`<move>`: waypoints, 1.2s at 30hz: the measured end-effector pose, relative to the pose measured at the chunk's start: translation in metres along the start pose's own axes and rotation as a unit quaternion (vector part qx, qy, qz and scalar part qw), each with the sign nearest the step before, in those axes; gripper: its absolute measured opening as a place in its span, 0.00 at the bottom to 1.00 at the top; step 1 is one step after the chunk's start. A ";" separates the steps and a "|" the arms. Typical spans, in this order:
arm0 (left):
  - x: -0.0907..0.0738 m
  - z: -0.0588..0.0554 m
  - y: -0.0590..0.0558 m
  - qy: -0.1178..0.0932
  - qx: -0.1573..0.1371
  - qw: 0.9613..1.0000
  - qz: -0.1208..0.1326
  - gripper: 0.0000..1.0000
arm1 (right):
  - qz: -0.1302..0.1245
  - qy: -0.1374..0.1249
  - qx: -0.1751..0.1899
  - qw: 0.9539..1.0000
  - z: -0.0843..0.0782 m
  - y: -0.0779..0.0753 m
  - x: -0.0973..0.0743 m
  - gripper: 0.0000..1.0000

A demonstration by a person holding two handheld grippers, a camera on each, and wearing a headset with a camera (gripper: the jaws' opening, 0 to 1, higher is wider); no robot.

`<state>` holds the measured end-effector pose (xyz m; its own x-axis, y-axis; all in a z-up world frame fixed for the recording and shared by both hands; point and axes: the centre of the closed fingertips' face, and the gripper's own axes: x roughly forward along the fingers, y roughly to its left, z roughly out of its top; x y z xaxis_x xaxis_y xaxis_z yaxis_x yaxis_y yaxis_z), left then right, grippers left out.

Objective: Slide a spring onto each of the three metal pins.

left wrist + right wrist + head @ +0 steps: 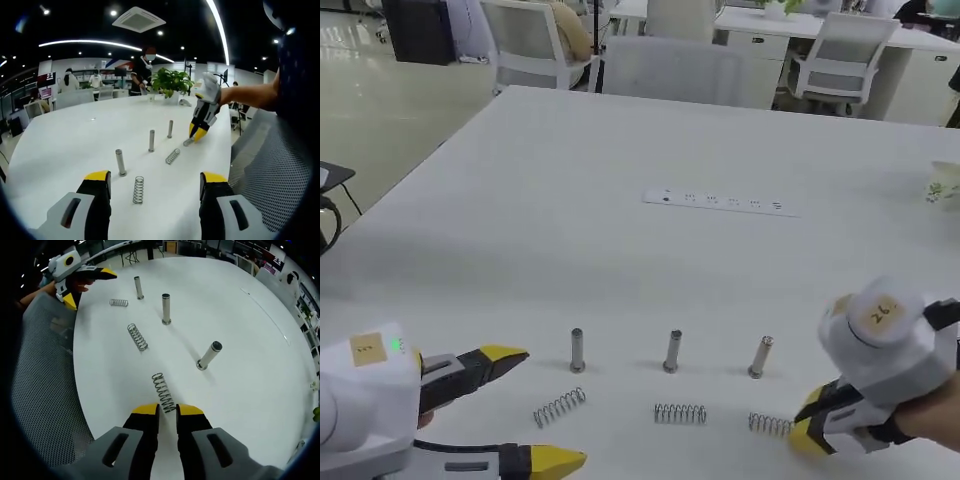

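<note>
Three upright metal pins (577,350) (672,351) (761,356) stand in a row on the white table (620,150). In front of each lies a spring: left (560,406), middle (680,413), right (770,424). My left gripper (540,408) is open at the bottom left, its jaws either side of the left spring (138,190) and short of it. My right gripper (168,411) has its jaws nearly together on the near end of the right spring (163,390), which still lies flat. The nearest pin (208,355) stands just beyond it.
A white power strip (720,200) lies mid-table behind the pins. A cup (942,185) sits at the right edge. Office chairs (670,70) stand along the far side. A grey mesh chair back (45,390) is close to the near table edge.
</note>
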<state>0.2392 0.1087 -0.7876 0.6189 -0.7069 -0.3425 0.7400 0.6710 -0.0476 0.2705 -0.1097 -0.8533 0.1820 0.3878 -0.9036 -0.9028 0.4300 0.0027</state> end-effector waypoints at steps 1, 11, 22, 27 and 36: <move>0.000 0.000 0.000 0.000 0.000 1.000 0.000 0.68 | -0.001 0.001 -0.005 1.000 0.000 0.000 0.001 0.11; -0.001 0.001 0.001 -0.002 -0.001 1.000 0.002 0.68 | 0.004 0.024 -0.041 0.999 -0.006 0.001 0.005 0.09; -0.001 0.002 0.000 -0.003 0.001 1.000 0.000 0.68 | -0.003 0.030 -0.056 0.998 -0.005 0.002 0.005 0.08; -0.002 0.003 -0.001 -0.003 0.004 1.000 -0.002 0.67 | -0.005 0.025 -0.055 0.998 -0.001 0.003 -0.001 0.08; -0.003 0.006 -0.001 -0.004 0.008 1.000 -0.004 0.67 | 0.001 0.004 -0.045 0.999 0.013 0.008 -0.014 0.08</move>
<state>0.2381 0.1083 -0.7812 0.6144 -0.7146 -0.3346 0.7497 0.6609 -0.0349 0.2656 -0.1014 -0.8349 0.1774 0.3820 -0.9069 -0.9345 0.3544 -0.0335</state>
